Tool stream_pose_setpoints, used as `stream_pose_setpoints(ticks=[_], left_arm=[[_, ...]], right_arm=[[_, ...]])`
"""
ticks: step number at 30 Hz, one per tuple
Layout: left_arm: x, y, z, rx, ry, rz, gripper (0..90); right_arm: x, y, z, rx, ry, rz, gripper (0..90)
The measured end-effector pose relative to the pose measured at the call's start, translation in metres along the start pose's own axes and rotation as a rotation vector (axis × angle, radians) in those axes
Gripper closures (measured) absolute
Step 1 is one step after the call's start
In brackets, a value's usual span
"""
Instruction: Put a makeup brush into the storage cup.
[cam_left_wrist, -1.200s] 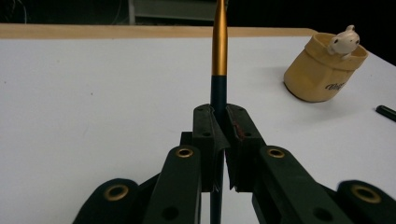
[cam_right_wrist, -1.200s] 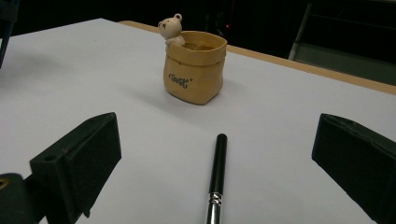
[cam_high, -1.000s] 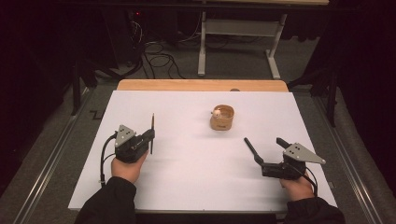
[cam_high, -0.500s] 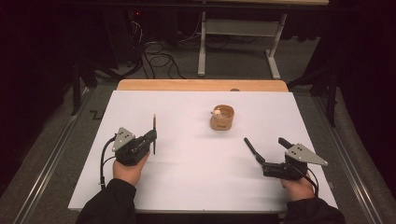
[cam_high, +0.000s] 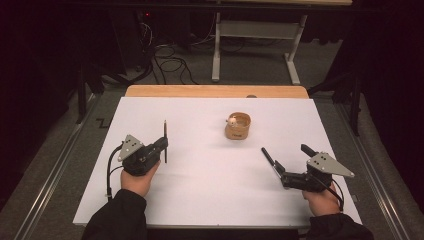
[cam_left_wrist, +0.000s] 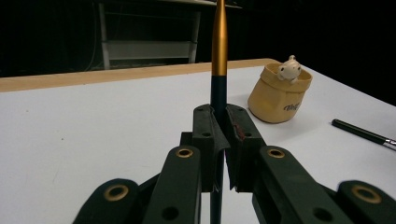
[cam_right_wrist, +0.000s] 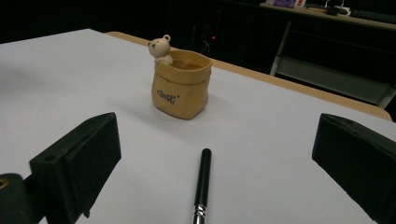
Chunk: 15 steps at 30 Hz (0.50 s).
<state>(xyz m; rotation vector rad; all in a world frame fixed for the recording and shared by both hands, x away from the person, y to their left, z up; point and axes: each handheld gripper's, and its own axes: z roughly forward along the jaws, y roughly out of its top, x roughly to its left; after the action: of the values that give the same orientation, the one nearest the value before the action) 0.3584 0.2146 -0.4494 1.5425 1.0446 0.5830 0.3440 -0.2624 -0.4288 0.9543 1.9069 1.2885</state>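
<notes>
My left gripper (cam_high: 162, 145) (cam_left_wrist: 219, 119) is shut on a thin pen (cam_high: 165, 131) (cam_left_wrist: 219, 37), dark below and gold above, which stands upright between the pads at the left of the white sheet. A tan pouch-shaped pot (cam_high: 237, 127) (cam_left_wrist: 279, 95) (cam_right_wrist: 181, 91) with a small white bear on its rim stands beyond the middle. A black pen (cam_high: 268, 157) (cam_left_wrist: 362, 132) (cam_right_wrist: 203, 179) lies flat on the sheet, pointing towards the pot. My right gripper (cam_high: 291, 159) (cam_right_wrist: 219, 135) is open wide just behind that pen, its jaws on either side and clear of it.
The white sheet (cam_high: 200, 195) covers a wooden table whose far edge (cam_high: 215, 91) shows behind it. Beyond the table stand a metal frame (cam_high: 255, 30) and loose cables (cam_high: 170, 62) on the floor. Metal rails (cam_high: 55, 170) run along both sides.
The right gripper has shifted very slightly to the right. The left gripper, the upright pen, the pot and the lying pen stay where they were.
</notes>
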Motion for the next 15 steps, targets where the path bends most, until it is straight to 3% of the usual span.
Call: stream_pose_setpoints(ticks=[5,10,11,15], left_arm=[[-0.003,0.001,0.001,-0.006,-0.021,-0.002,83.4],[-0.004,0.001,0.001,0.002,-0.028,0.011,83.4],[-0.005,0.002,0.001,0.001,-0.029,0.013,83.4],[-0.006,0.002,0.000,-0.004,-0.027,0.016,83.4]], right_arm=[[-0.001,0.013,0.004,0.003,0.014,-0.005,1.5],[0.002,0.032,0.008,-0.037,0.051,-0.023,0.3],[0.005,0.039,0.011,-0.070,0.081,-0.026,0.3],[0.011,0.050,0.025,-0.041,0.098,-0.028,0.3]])
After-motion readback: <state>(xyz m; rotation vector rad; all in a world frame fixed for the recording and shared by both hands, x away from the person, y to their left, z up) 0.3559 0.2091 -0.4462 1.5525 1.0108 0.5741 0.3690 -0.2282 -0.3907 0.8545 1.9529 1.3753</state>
